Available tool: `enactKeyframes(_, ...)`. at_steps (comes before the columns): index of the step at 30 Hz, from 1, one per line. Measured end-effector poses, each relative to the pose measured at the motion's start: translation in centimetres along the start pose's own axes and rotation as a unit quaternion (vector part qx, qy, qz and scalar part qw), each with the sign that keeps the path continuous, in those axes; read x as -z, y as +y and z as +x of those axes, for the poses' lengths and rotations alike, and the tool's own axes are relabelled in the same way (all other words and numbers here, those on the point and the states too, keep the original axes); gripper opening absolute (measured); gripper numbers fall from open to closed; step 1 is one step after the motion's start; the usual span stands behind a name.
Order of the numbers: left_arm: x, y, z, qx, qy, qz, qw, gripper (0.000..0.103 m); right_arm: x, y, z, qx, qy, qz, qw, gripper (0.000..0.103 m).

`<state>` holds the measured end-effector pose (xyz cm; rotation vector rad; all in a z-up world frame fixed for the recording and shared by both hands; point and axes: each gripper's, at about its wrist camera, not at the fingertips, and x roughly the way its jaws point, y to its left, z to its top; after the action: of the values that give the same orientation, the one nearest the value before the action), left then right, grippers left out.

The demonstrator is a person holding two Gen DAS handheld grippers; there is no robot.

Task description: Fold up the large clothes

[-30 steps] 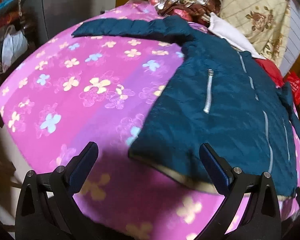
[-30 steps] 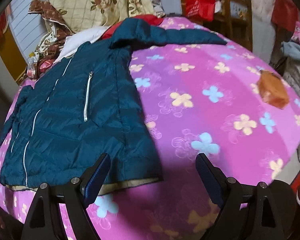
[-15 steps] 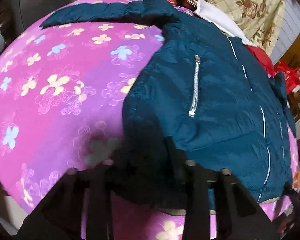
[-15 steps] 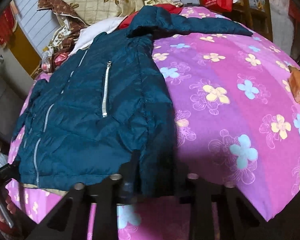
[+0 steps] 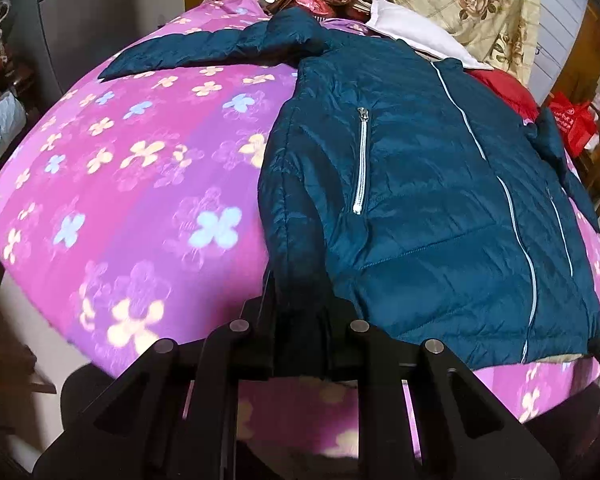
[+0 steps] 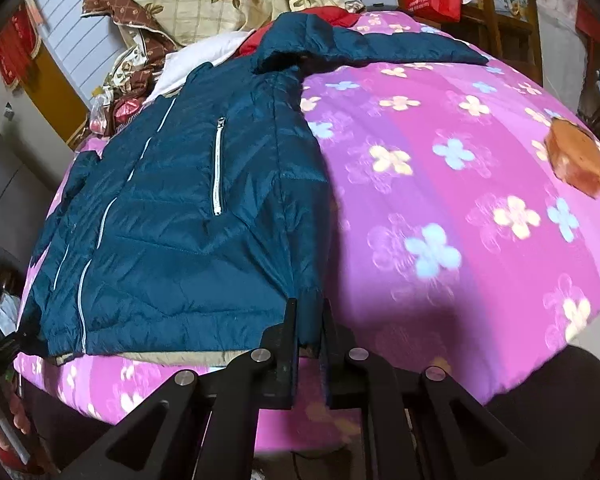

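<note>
The jacket (image 5: 420, 184) lies flat on the bedspread (image 5: 140, 184); the left gripper (image 5: 298, 300) pinches its near left hem corner; the right gripper (image 6: 308, 312) pinches the near right corner.

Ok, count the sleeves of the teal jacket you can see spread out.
2. One sleeve stretches across the pink floral bedspread in the left wrist view; the other lies likewise in the right wrist view. Cuffs partly hidden.
</note>
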<state>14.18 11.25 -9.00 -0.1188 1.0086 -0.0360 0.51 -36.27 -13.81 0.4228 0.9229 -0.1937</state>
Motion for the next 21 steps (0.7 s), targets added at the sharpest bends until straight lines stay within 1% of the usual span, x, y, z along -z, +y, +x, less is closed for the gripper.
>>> enactKeyframes(3,1.0,0.5,-0.9,-0.012,-0.009,0.003,0.9999,0.015,0.7,-0.1,-0.7,0.003,0.0,-0.005,1.0,0.007)
enactKeyframes(8,2.0,1.9,-3.6,-0.02,-0.04,-0.011,0.9989,0.015,2.0,0.0,-2.1,0.018,-0.003,-0.018,1.0,0.007)
enactKeyframes(10,2.2,1.9,-4.9,-0.038,-0.059,-0.011,0.9975,0.015,2.5,0.2,-3.1,0.014,-0.015,-0.027,0.999,0.007)
enactKeyframes(12,2.1,1.8,-5.9,-0.056,-0.076,-0.005,0.9955,0.016,2.6,0.7,-4.2,0.022,-0.032,-0.038,0.999,0.008)
enactKeyframes(13,2.1,1.6,-6.6,-0.061,-0.087,-0.003,0.9944,0.017,2.4,1.2,-4.8,0.026,-0.042,-0.046,0.998,0.011)
enactKeyframes(14,2.1,1.5,-7.2,-0.063,-0.095,-0.003,0.9934,0.019,2.3,1.8,-5.3,0.028,-0.051,-0.054,0.997,0.029)
enactKeyframes(15,2.0,1.3,-7.8,-0.064,-0.102,-0.003,0.9927,0.023,2.2,2.3,-5.6,0.03,-0.058,-0.059,0.996,0.043)
enactKeyframes(16,2.0,1.0,-8.4,-0.061,-0.11,-0.003,0.992,0.034,2.0,2.9,-6.1,0.029,-0.073,-0.063,0.995,0.065)
enactKeyframes(17,2.0,0.6,-9.2,-0.058,-0.121,-0.001,0.9909,0.047,1.9,3.5,-6.7,0.023,-0.094,-0.066,0.993,0.074)
enactKeyframes(19,2.0,-0.2,-10.2,-0.057,-0.139,0.006,0.9887,0.059,1.8,4.7,-7.4,0.024,-0.119,-0.078,0.99,0.074)
enactKeyframes(21,1.9,-1.5,-11.3,-0.06,-0.155,0.024,0.9858,0.062,1.3,6.3,-7.5,0.026,-0.119,-0.102,0.987,0.074)
